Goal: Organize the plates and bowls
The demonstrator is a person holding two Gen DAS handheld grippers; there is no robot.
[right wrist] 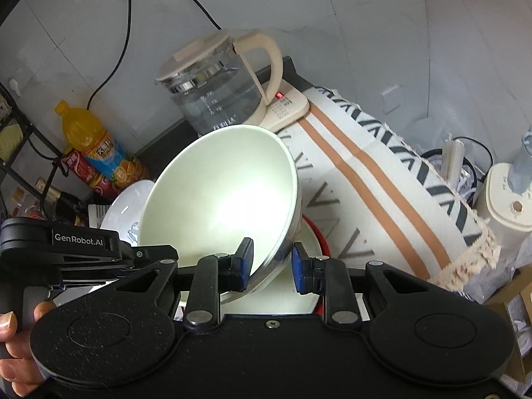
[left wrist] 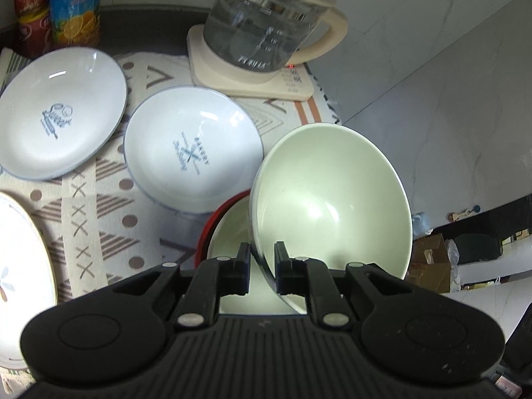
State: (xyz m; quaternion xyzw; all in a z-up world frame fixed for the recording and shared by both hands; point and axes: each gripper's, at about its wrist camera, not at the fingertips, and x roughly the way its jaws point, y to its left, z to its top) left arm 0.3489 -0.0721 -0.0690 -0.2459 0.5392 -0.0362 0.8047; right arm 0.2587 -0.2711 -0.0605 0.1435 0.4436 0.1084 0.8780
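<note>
A pale green bowl (left wrist: 332, 199) hangs tilted, its rim pinched between the fingers of my left gripper (left wrist: 262, 259), which is shut on it. In the right wrist view the same bowl (right wrist: 219, 193) has its near wall between the fingers of my right gripper (right wrist: 271, 259), also shut on it, one pad inside and one outside. Directly beneath it a red-rimmed bowl (left wrist: 229, 232) with a pale inside rests on the patterned cloth (left wrist: 99, 206). Two white plates with blue print (left wrist: 63, 113) (left wrist: 193, 149) lie beyond it.
A glass kettle (left wrist: 262, 23) on a cream base stands at the back, with drink bottles (left wrist: 74, 6) at the back left. Part of a third plate (left wrist: 20, 266) shows at the left edge. A hand (right wrist: 10, 332) holds the left gripper. A white appliance (right wrist: 505, 199) stands off the table's right side.
</note>
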